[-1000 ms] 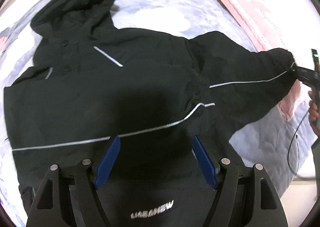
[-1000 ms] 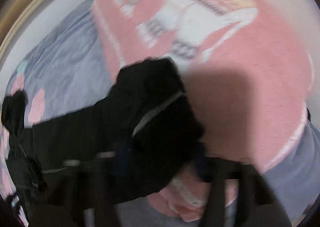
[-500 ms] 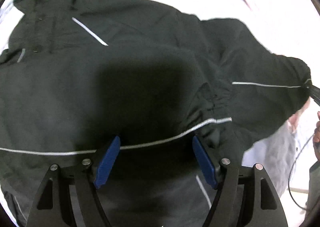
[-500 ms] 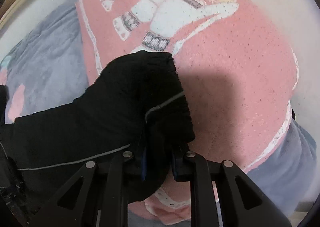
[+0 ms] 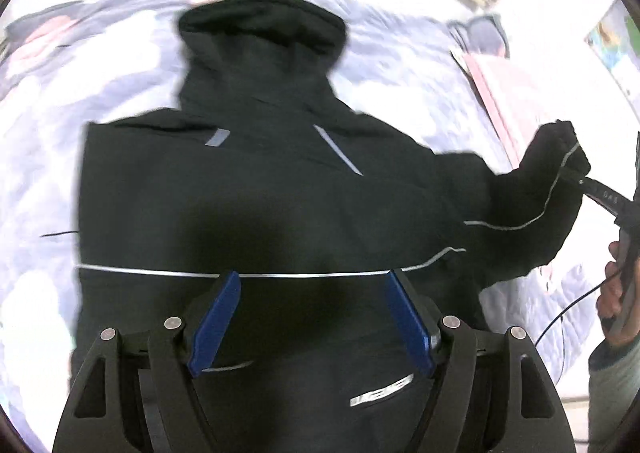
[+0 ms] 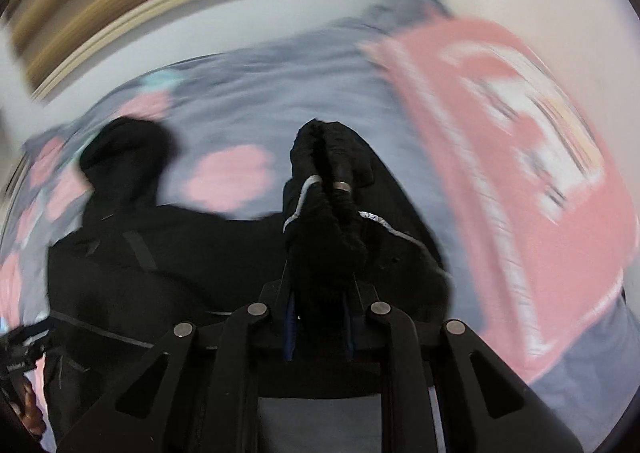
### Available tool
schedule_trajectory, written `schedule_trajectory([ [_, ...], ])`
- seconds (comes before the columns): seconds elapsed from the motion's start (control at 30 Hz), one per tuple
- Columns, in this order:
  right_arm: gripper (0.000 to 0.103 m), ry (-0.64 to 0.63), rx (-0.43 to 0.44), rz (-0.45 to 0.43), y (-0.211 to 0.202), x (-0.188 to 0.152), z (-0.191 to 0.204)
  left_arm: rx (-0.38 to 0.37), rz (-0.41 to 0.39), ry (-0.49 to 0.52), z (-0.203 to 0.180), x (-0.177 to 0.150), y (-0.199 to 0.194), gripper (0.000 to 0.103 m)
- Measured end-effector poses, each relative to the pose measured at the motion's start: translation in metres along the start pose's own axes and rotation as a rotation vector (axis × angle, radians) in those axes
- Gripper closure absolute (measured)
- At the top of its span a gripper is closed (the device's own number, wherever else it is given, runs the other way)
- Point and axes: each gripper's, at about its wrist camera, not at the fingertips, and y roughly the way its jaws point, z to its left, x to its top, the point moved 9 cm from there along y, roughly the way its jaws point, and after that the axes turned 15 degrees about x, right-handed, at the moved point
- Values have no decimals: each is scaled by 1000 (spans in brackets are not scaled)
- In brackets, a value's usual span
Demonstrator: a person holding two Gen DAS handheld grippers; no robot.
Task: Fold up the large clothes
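Black hooded jacket (image 5: pixel 260 193) spread flat on grey quilt (image 5: pixel 400 53), hood at far end; L gripper (image 5: pixel 312 329) fingers spread wide over near hem, R gripper (image 6: pixel 318 329) pinching sleeve cuff (image 6: pixel 332 173) at right.

The black hooded jacket (image 5: pixel 280 193) runs off the left wrist view's bottom edge. Motion blur smears the pink patterned blanket (image 6: pixel 520 141) and grey-blue floral bedspread (image 6: pixel 280 93), its print unreadable.
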Motion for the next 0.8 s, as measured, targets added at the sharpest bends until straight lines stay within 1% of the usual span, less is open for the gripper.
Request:
schedule_trajectory([
  [0.03, 83, -41, -18, -4, 6, 3, 25, 4, -5, -9, 12, 2, -2, 27],
  [0.07, 83, -92, -32, -10, 12, 6, 62, 13, -6, -22, 31, -1, -6, 27],
  [0.17, 83, -120, 36, 4, 35, 9, 142, 45, -12, -45, 75, -5, -13, 27],
  [0.2, 83, -139, 63, 26, 50, 8, 178, 68, -17, -47, 92, -6, -16, 27],
  [0.27, 83, -171, 97, 57, 71, 3, 222, 110, -30, -59, 121, -8, -20, 27],
  [0.3, 83, -194, 123, 81, 87, -1, 252, 119, -35, -70, 134, -9, -22, 27],
  [0.33, 83, -217, 143, 103, 99, -7, 274, 126, -40, -84, 147, -11, -25, 27],
  [0.4, 83, -296, 172, 163, 135, -23, 329, 137, -45, -125, 172, -13, -23, 27],
  [0.47, 84, -334, 187, 220, 167, -38, 357, 154, -43, -158, 191, -15, -16, 27],
  [0.5, 84, -347, 204, 266, 191, -51, 375, 163, -39, -171, 199, -16, -13, 27],
  [0.53, 84, -352, 211, 290, 199, -61, 383, 176, -28, -187, 209, -17, -6, 27],
  [0.63, 83, -367, 223, 411, 252, -95, 405, 197, -3, -222, 225, -19, 10, 27],
  [0.67, 79, -375, 217, 445, 266, -105, 407, 197, -1, -236, 229, -21, 14, 27],
  [0.7, 76, -387, 209, 456, 275, -110, 407, 192, 4, -250, 230, -21, 20, 27],
  [0.77, 72, -405, 213, 450, 279, -111, 409, 182, 15, -261, 233, -23, 29, 27],
  [0.8, 66, -407, 231, 457, 278, -110, 410, 174, 17, -259, 233, -22, 33, 27],
])
